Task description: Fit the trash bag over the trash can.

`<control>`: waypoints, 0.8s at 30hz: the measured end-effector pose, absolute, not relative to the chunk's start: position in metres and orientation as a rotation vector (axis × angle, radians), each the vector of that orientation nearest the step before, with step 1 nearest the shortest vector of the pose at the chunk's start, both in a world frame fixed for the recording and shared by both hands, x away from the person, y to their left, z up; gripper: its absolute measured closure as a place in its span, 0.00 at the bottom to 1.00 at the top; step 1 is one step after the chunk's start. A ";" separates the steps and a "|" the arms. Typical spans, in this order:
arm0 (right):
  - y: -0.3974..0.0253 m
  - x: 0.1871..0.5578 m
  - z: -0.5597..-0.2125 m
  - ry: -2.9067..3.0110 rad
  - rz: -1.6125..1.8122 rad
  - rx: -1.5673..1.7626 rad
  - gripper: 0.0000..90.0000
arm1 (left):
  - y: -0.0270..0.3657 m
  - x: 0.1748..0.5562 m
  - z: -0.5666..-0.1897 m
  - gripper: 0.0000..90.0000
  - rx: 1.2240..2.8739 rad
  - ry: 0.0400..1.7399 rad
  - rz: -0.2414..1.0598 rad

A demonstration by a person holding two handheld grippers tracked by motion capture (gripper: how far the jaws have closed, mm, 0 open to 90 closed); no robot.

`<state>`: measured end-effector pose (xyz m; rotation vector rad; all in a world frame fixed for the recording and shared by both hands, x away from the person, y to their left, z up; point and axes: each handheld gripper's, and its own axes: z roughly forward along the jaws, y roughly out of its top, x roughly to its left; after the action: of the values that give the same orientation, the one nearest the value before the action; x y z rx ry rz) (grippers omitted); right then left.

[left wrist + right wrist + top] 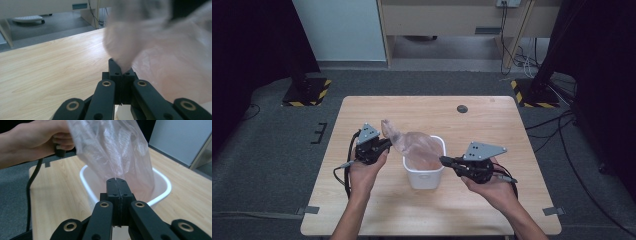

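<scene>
Wooden worktop [377, 210], dark floor around. Bin [424, 176] stood mid-worktop. My left gripper [387, 143] and right gripper [444, 160] were both clamped on the bag [414, 145] over it. Risk: thin film slipping or tearing, tipping the bin.

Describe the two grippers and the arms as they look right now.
Both the left gripper and the right gripper are black, with brass-ringed pivots on the linkages and a grey three-cornered plate on top. A black cable trails from each. The forearms are bare, no sleeves or gloves.
</scene>
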<state>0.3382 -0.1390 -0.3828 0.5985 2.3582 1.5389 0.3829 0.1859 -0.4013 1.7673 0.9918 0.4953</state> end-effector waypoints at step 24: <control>-0.157 0.327 -0.420 2.432 1.480 0.662 1.00 | 0.179 0.403 -0.415 1.00 1.811 1.059 0.533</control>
<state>0.3273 -0.1567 -0.4203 0.6623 2.4319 1.4798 0.4033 0.1791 -0.4148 1.8110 1.0586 0.5330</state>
